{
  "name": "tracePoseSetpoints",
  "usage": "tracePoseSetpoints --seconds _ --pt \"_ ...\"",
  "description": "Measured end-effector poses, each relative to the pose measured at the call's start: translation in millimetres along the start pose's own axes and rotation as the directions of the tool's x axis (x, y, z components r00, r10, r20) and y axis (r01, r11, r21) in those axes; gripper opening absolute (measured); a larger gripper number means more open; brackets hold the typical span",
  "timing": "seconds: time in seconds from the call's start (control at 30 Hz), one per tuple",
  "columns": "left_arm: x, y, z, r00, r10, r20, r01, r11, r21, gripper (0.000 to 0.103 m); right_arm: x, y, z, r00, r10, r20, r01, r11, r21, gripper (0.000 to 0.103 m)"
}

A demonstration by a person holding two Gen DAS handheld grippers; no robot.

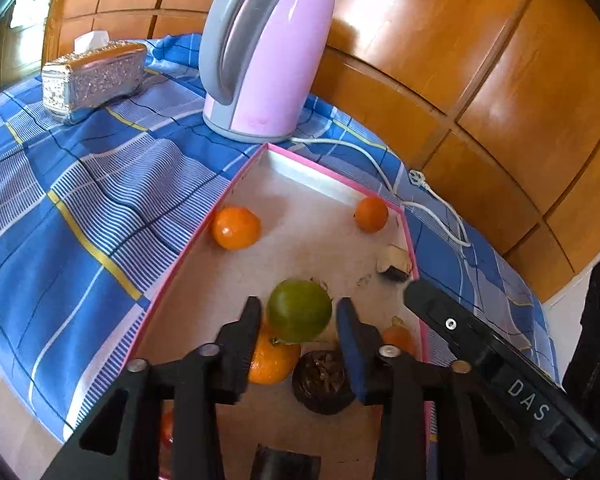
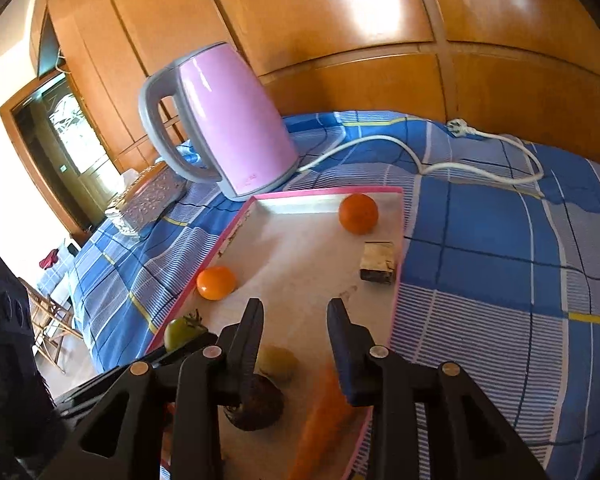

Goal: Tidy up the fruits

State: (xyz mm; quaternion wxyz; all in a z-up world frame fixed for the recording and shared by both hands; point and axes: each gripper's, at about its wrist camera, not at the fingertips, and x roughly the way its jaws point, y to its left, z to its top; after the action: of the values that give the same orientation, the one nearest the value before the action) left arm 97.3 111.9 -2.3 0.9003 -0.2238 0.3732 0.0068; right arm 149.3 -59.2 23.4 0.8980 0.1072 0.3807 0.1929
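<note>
Hovering low over the pink-rimmed tray (image 1: 244, 178), the left gripper (image 1: 298, 312) has a green fruit (image 1: 299, 315) between its spread fingers; whether the pads press on it or merely bracket it cannot be told from the left wrist view. The right wrist view shows the same green fruit (image 2: 179, 333) near the tray's left edge, with a stalk on top, apparently carried by the dark gripper body.

The right gripper (image 2: 295, 312) is open and holds nothing, aimed along the tray floor.

Other contents noted:
- one orange (image 1: 236, 227) against the tray's left wall;
- a second orange (image 1: 371, 214) in the far right corner;
- a third orange (image 1: 273, 360) directly below the green fruit;
- a dark round fruit (image 1: 320, 380) beside it;
- a carrot (image 2: 324, 420) along the near right edge;
- a small box (image 2: 378, 267) against the right wall.

A pink kettle (image 1: 268, 52) stands on the checked cloth (image 1: 80, 200) just beyond the tray's far corner.

Handling assessment: the green fruit appears smooth, round and light, likely to slip or bruise under a hard squeeze. Grip should fall across its widest part, clear of the stalk.
</note>
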Motion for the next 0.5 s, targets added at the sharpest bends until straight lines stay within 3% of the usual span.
tracePoseSetpoints --seconds 0.07,0.33,0.5 --pt "-1 3 0 1.000 0.010 0.007 -0.010 1.000 -0.014 0.063 -3 -5 0 1.000 -0.006 0.007 0.006 1.000 0.023 0.033" --pt "-18 18 -3 0.993 0.095 0.068 -0.088 0.991 -0.096 0.061 -8 -7 -5 1.000 -0.017 0.006 0.017 0.999 0.035 0.033" --pt "-32 20 -6 0.985 0.138 0.107 -0.128 0.987 -0.101 0.061 -10 -4 -9 1.000 -0.013 -0.005 0.013 1.000 0.029 0.033"
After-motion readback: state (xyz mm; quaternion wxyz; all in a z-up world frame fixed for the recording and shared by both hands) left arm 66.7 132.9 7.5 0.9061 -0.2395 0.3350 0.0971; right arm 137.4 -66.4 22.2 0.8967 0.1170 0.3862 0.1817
